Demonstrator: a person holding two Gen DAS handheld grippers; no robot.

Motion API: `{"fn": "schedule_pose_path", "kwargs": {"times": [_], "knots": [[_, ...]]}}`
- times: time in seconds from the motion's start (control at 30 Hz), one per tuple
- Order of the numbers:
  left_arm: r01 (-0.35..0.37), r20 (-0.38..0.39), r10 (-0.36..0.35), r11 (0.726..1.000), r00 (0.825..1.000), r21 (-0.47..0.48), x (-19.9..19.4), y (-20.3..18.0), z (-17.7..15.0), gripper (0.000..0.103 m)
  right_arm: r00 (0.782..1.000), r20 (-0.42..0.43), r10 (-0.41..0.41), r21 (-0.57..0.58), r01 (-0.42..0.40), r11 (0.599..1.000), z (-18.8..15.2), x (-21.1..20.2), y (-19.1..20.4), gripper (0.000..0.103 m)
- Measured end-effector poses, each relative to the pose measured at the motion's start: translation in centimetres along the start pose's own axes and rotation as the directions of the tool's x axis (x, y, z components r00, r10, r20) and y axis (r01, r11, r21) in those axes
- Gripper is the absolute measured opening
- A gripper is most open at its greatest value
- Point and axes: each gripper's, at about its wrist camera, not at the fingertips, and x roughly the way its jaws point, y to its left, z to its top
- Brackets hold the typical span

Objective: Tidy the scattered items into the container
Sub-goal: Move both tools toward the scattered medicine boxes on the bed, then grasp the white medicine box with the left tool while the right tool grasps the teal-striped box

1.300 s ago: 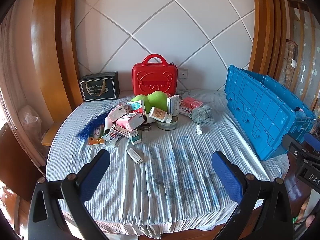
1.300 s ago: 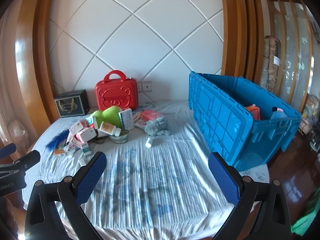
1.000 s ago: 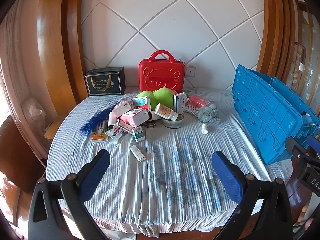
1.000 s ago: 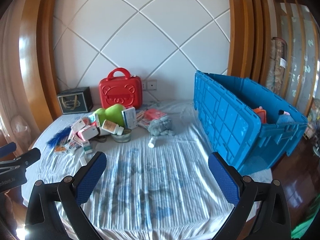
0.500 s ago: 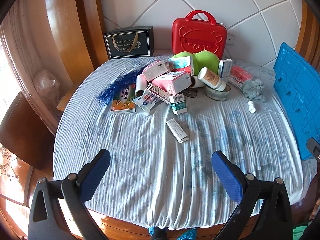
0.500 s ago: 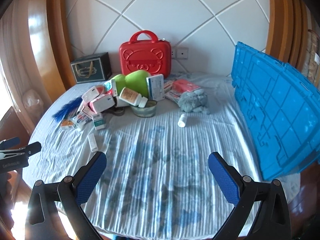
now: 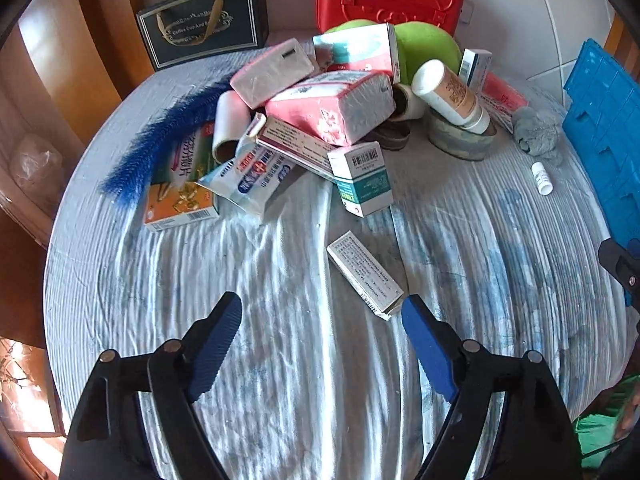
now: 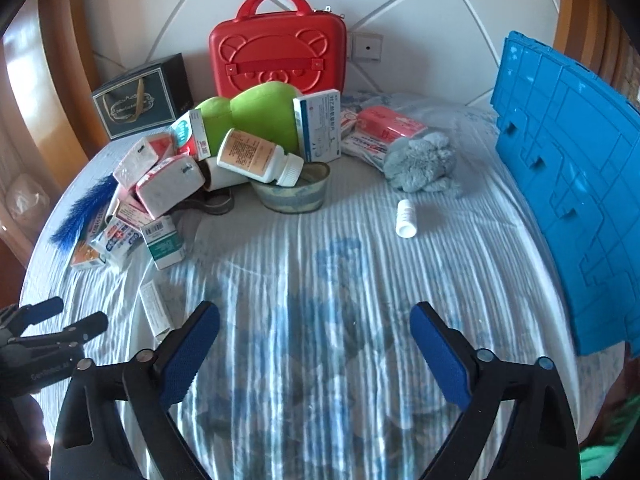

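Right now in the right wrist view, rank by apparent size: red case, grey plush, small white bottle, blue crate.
1. Blue crate, though it is cut off by the frame and nearer the camera.
2. Red case, farthest back.
3. Grey plush.
4. Small white bottle.

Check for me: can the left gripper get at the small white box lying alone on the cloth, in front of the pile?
Probably yes. The left gripper is open with nothing between its fingers, and the small white box lies flat just ahead, clear of the pile. Its near corner sits beside the right finger, so a slight shift over seems needed.
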Motion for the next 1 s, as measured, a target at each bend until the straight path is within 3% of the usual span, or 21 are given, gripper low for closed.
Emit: {"fn": "schedule_pose_path", "kwargs": {"times": [0.07, 0.27, 0.33, 0.37, 0.47, 0.53, 0.67, 0.83, 1.0], "knots": [[-0.001, -0.020, 0.000, 1.000, 1.000, -0.016, 1.7, -0.6, 0.1, 0.079, 1.000, -0.022, -0.003, -0.015, 0.002, 1.000, 0.2, 1.5, 0.3, 0.074], [-0.004, -0.063, -0.002, 0.997, 0.998, -0.083, 6.7, -2.3, 0.3, 0.076, 0.993, -0.090, 0.072, -0.078, -0.079, 0.994, 0.3, 6.3, 1.1, 0.072], [-0.027, -0.074, 0.022, 0.997, 0.997, -0.077, 8.2, -2.8, 0.1, 0.063, 0.989, -0.106, 0.106, -0.095, -0.116, 0.989, 0.3, 7.7, 1.5, 0.072], [-0.059, -0.031, 0.057, 0.997, 0.998, -0.057, 8.0, -3.1, 0.1, 0.056, 0.985, -0.116, 0.126, -0.105, -0.138, 0.985, 0.4, 8.4, 1.9, 0.072], [-0.072, -0.004, 0.072, 0.995, 0.997, -0.071, 7.8, -2.3, 0.2, 0.028, 0.969, -0.141, 0.202, -0.128, -0.220, 0.967, 0.8, 10.0, 3.5, 0.072], [-0.085, 0.004, 0.086, 0.992, 0.996, -0.095, 7.9, -1.0, 0.4, 0.028, 0.955, -0.148, 0.259, -0.143, -0.279, 0.949, 1.1, 10.6, 5.1, 0.071], [-0.086, 0.019, 0.089, 0.990, 0.996, -0.114, 7.9, 0.6, 0.4, 0.028, 0.924, -0.165, 0.344, -0.180, -0.371, 0.911, 1.8, 11.7, 8.9, 0.053], [-0.031, 0.033, 0.036, 0.992, 0.999, -0.124, 7.7, 1.4, -0.2, 0.028, 0.898, -0.191, 0.396, -0.213, -0.432, 0.876, 2.5, 12.8, 12.5, 0.053], [-0.047, 0.031, 0.050, 0.994, 0.998, -0.098, 8.0, 1.0, -0.7, 0.028, 0.890, -0.225, 0.397, -0.231, -0.444, 0.866, 2.6, 14.4, 14.8, 0.053]]}}
